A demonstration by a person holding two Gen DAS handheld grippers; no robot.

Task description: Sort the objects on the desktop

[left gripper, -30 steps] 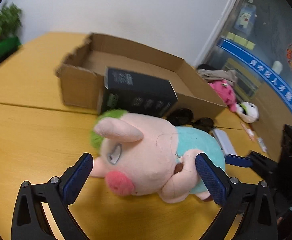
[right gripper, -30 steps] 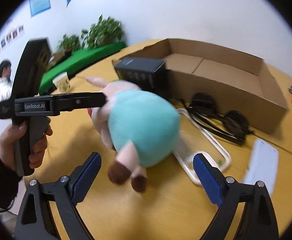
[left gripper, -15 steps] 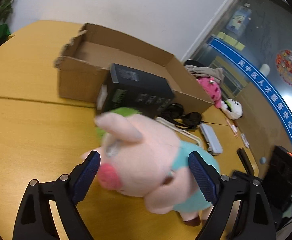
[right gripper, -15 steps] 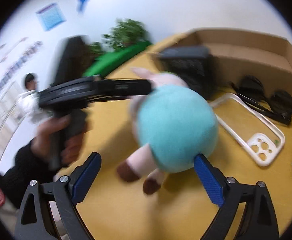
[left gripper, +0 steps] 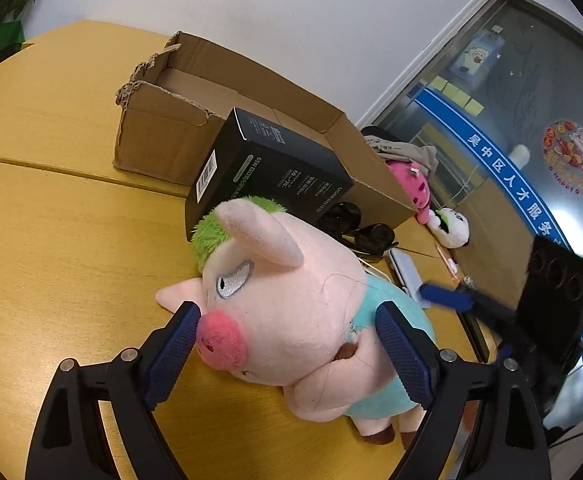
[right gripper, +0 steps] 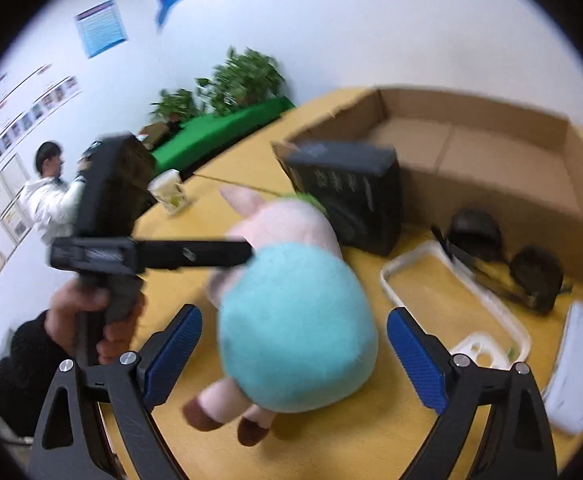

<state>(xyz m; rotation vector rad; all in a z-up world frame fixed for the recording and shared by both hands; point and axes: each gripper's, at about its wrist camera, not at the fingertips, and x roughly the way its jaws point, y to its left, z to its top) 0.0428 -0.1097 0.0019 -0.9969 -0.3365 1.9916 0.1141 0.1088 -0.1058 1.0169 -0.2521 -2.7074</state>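
A pink plush pig (left gripper: pixel 291 312) in a teal shirt, with green hair, lies on the yellow table. My left gripper (left gripper: pixel 287 338) straddles its head, pads touching snout and neck, closed on it. My right gripper (right gripper: pixel 293 354) is open around the pig's teal rear (right gripper: pixel 295 332), with gaps on both sides. An open cardboard box (left gripper: pixel 227 108) stands behind, and a black carton (left gripper: pixel 267 172) leans against its front wall.
Black sunglasses (right gripper: pixel 503 256), a clear phone case (right gripper: pixel 451 300) and a white flat device (right gripper: pixel 575 368) lie right of the pig. More plush toys (left gripper: pixel 415 188) sit past the box. A cup (right gripper: pixel 169 192) stands far left; a person (right gripper: pixel 51 184) is in the background.
My left gripper's jaws have narrowed onto the pig's head. The pig shifted and turned slightly. My right gripper has moved in around the pig's rear.
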